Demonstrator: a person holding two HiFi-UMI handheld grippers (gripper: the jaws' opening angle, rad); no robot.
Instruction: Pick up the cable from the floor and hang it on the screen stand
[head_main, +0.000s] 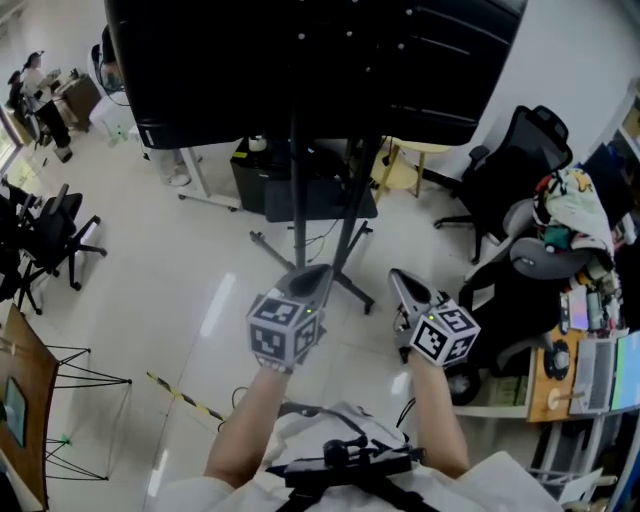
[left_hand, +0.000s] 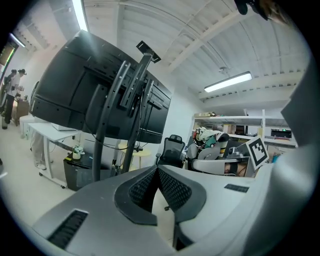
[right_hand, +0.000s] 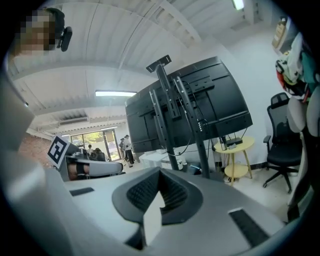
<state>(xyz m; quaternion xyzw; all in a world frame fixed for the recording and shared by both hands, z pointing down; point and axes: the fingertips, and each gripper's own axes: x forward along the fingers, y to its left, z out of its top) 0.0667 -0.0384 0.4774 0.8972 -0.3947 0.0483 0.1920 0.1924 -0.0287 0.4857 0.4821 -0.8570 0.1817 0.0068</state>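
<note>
Both grippers hang side by side at chest height. The left gripper (head_main: 310, 283) has its jaws pressed together on nothing, and the right gripper (head_main: 408, 290) is the same, pads meeting with no cable between them. Dead ahead at 12 o'clock rises the black metal screen stand (head_main: 296, 200), carrying the big black screen (head_main: 300, 60).

The job looks barely begun, with nothing hung yet. To do this step well, spot the cable first, spread one pair of jaws before dipping down, and pinch it mid-length so it drapes evenly over the stand.

The trouble is that the cable is hard to pick out. A thin yellow-and-black striped strip (head_main: 185, 397) lies on the pale glossy floor (head_main: 180, 290) at 7 o'clock of the left gripper, but whether that's it, I cannot tell. The grippers cover part of the stand's feet, and the person's own body hides the floor below.
</note>
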